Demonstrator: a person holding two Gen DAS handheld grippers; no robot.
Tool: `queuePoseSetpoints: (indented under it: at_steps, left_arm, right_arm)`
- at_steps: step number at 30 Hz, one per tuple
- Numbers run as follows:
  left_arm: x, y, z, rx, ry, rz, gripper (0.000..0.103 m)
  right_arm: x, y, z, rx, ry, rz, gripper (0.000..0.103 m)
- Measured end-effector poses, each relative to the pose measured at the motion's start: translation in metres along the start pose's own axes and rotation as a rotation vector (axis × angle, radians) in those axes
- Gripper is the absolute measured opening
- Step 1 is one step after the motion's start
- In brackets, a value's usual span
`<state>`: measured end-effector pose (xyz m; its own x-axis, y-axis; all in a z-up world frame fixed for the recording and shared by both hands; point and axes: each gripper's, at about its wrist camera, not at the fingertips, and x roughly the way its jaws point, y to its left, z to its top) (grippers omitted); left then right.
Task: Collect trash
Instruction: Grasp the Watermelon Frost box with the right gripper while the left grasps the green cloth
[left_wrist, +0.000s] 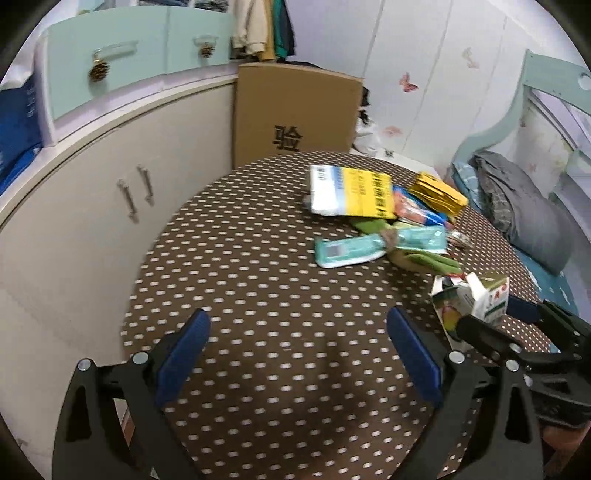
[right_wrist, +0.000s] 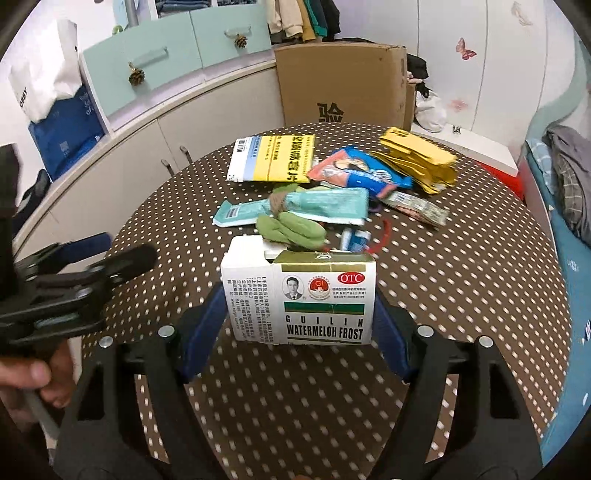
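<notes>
between the right jaws: the white medicine box (right_wrist: 299, 299) sat at the near edge of the pile, its top flap open, printed face toward the camera.
right gripper (right_wrist: 301, 306): its blue pads flanked the box's two short sides and looked to touch them, jaws moderately wide; the grip seemed to be forming, though the box could still have been resting on the table.
rest of the trash: behind the box lay green fabric (right_wrist: 291, 227), a teal wrapper (right_wrist: 295, 208), a yellow and white packet (right_wrist: 273, 158), a blue and orange snack bag (right_wrist: 360, 173) and a yellow stack (right_wrist: 417, 162), all close together.
table (right_wrist: 461, 266): round, brown cloth with white dots.
left gripper (left_wrist: 297, 332): jaws wide, nothing between them, held over bare cloth just left of the box.
step in hand: securing the first piece of trash, as judged.
next move: a firm squeeze, then a lift clear of the pile; no bin showed, so a drop place had to be found.
</notes>
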<state>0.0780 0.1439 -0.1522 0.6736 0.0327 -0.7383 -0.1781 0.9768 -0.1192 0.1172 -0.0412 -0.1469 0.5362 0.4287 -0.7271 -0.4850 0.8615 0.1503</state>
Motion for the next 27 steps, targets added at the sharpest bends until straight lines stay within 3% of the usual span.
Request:
queuePoseSetpoints:
  at_steps: [8,19,23,24,26,27]
  left_arm:
    - [0.018,-0.038,0.004,0.061,0.026,-0.09,0.094]
    - [0.065,-0.082,0.015,0.11,0.08,-0.11,0.094]
    - [0.081,-0.094,0.018,0.15,0.103,-0.092,0.064]
    - [0.081,-0.096,0.02,0.162,0.102,-0.093,0.045]
    - [0.08,-0.098,0.023,0.16,0.126,-0.151,0.019]
    - [0.077,-0.098,0.023,0.163,0.124,-0.16,0.011]
  right_arm:
    - [-0.038,-0.038,-0.015,0.134,-0.049,0.019,0.074]
    - [-0.06,-0.077,-0.023,0.237,-0.1,-0.011,0.074]
    - [-0.066,-0.082,-0.024,0.249,-0.117,-0.017,0.074]
    - [-0.068,-0.083,-0.024,0.25,-0.12,-0.017,0.074]
    - [-0.069,-0.085,-0.024,0.251,-0.124,-0.016,0.074]
    - [-0.07,-0.085,-0.024,0.251,-0.126,-0.017,0.074]
